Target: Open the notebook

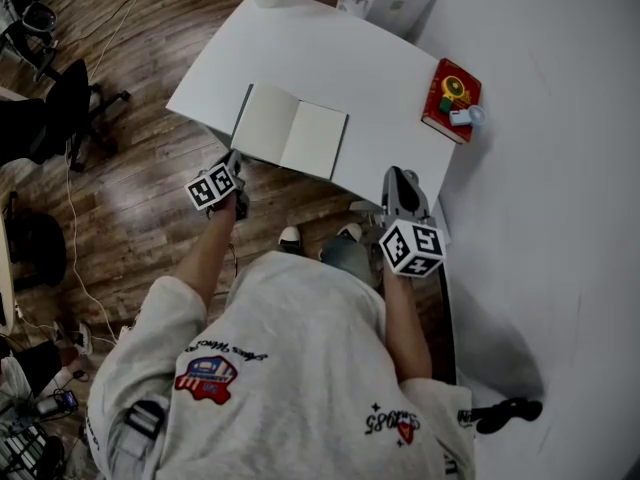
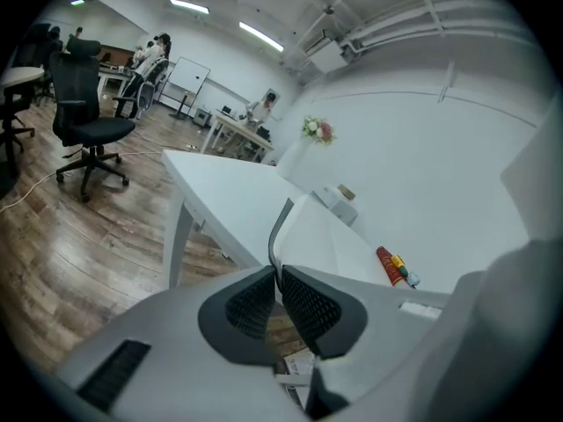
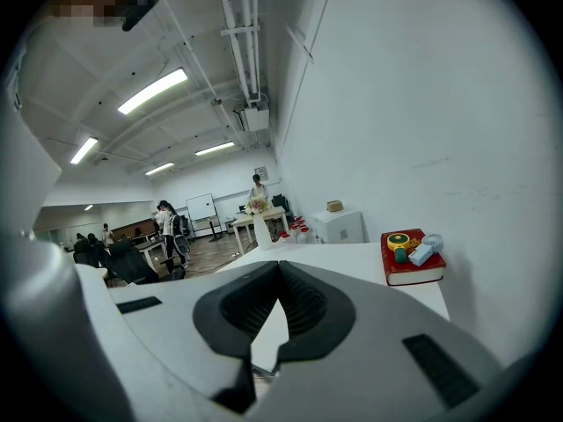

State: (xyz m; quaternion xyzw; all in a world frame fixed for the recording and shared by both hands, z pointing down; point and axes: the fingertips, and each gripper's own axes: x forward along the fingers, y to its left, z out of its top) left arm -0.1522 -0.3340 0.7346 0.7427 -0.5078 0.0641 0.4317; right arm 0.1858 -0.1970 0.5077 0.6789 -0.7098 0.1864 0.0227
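The thin, light, dark-covered notebook with cream pages (image 1: 290, 131) was laid open on the white table (image 1: 380, 78), its floppy cover's corner apparently pinched in the clenched left tool (image 1: 234, 156). The right tool (image 1: 398, 176) was held clenched, empty, well right of it.

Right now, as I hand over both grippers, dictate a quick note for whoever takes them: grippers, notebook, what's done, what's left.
Left gripper: jaws shut, seemingly pinching the notebook cover at its near left corner.
Right gripper: jaws shut, empty, at the near edge of the table, apart from the notebook.
Notebook: lies open on the white table, blank pages up. A red book sits at the far right.
Done: notebook opened.
Left: probably just release the cover and draw back.
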